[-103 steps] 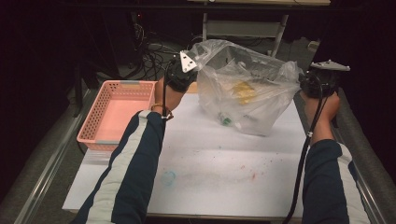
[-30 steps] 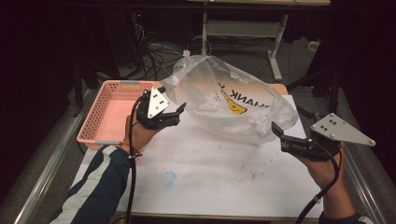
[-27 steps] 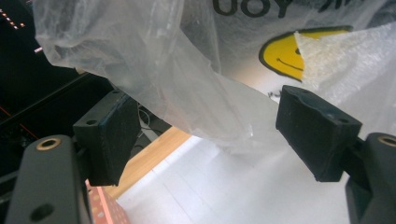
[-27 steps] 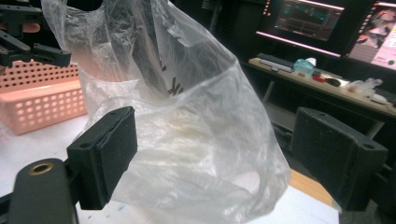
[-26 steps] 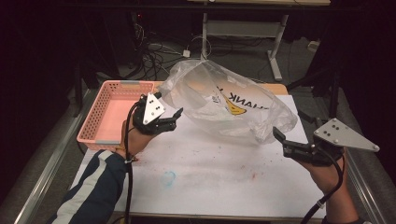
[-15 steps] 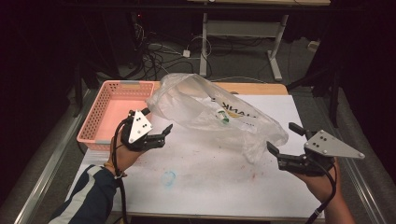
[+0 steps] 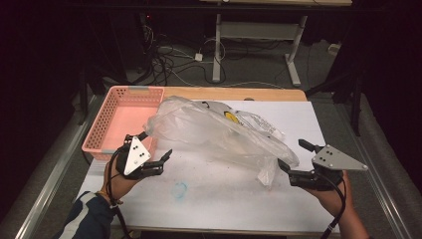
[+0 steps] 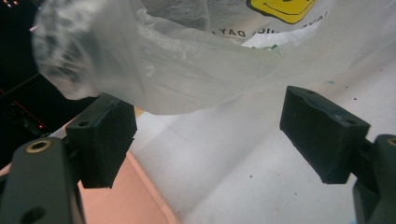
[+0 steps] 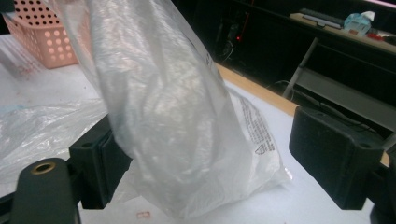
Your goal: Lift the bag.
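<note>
The bag [image 7: 219, 132] lies slack across the middle of the frame on the worktop [image 7: 209, 199], and your 2 grippers sit at its 2 ends. Its long axis runs diagonally, from the upper left beside the basket [image 7: 122, 117] down to the lower right, where a bunched tail droops in front of your right hand. The printed face with the yellow smiley [image 8: 280, 8] points up and toward the far edge. It looks limp, so it holds that line only because it is draped, not because anything keeps it taut.

Your left gripper [image 7: 153, 152] is at the lower left of the high view, jaws wide apart and holding nothing; in the left gripper view the film hangs above the gap, brushing the left pad at most. Your right gripper [image 7: 293, 162] at the lower right is also spread wide, with the tail of the bag sagging between the jaws in the right gripper view but not pinched.

I judge both ends are free, so the bag rests by its own weight.

The basket touches the bag's upper-left end, or nearly so.
</note>
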A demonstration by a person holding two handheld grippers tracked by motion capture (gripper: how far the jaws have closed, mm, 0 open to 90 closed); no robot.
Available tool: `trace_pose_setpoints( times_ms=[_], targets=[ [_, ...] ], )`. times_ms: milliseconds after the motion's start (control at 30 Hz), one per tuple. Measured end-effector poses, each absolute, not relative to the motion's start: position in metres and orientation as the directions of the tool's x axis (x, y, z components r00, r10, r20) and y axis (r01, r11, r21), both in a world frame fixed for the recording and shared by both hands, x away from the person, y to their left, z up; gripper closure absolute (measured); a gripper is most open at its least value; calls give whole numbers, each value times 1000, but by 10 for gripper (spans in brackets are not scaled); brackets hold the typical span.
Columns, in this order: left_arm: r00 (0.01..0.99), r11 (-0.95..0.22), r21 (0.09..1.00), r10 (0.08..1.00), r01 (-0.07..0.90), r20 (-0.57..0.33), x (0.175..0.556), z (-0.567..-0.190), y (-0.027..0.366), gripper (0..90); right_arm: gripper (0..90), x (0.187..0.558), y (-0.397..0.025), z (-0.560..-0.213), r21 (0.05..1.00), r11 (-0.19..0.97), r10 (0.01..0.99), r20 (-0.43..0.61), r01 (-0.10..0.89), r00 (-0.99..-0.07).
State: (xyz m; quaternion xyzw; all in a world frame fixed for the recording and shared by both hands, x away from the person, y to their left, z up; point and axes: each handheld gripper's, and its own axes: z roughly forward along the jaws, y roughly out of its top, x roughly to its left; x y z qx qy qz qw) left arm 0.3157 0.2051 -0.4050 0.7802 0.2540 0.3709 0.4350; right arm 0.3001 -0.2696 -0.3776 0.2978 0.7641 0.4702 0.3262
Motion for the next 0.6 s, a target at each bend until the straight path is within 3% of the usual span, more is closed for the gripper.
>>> trace_pose_setpoints(
  times_ms=[600],
  targets=[
    [589, -531, 837, 722, 134, 364, 288, -441, 231, 183, 163, 290, -268, -415, 882, 430, 741, -224, 191, -633]
  ],
)
